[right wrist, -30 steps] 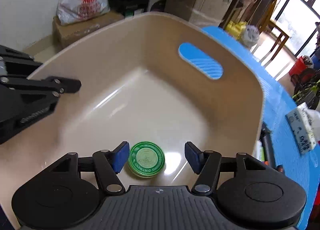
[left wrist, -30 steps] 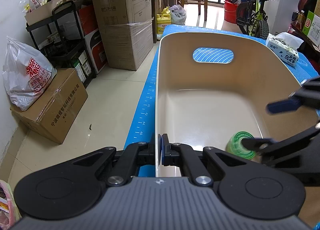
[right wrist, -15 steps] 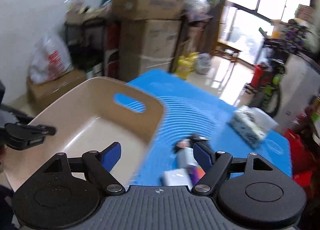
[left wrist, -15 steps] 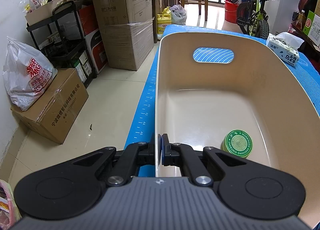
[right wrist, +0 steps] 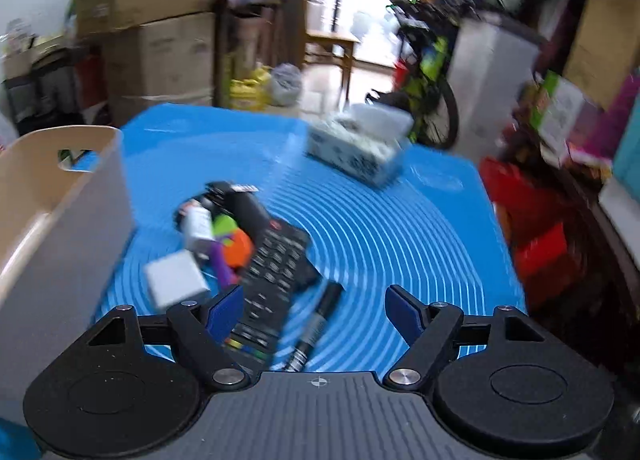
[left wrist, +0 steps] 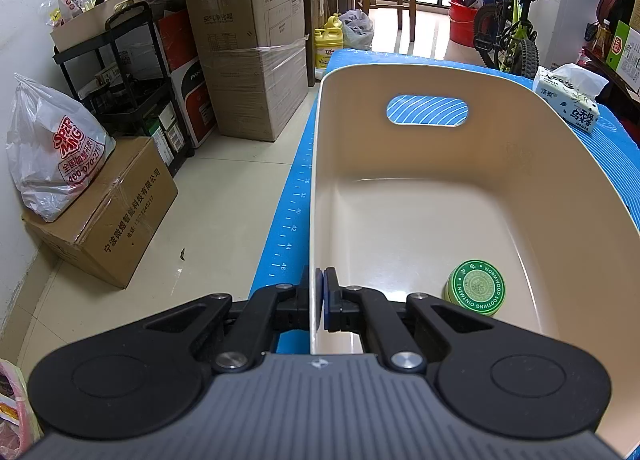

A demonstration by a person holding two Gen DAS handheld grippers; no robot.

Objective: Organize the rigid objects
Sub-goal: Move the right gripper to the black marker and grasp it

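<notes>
My left gripper is shut on the near left rim of the beige bin. A green ointment tin lies on the bin floor near the right wall. My right gripper is open and empty, above the blue mat. Ahead of it lie a black remote, a black marker, a white block, an orange and purple toy and a small white bottle. The bin's outer wall stands at the left in the right wrist view, which is blurred.
A tissue pack sits at the mat's far side; it also shows in the left wrist view. Cardboard boxes, a black shelf cart and a plastic bag stand on the floor to the left. A bicycle stands behind the table.
My right gripper left the tin in the bin, rose out and swung right over the mat to the loose objects. The left gripper has kept its hold on the rim.
</notes>
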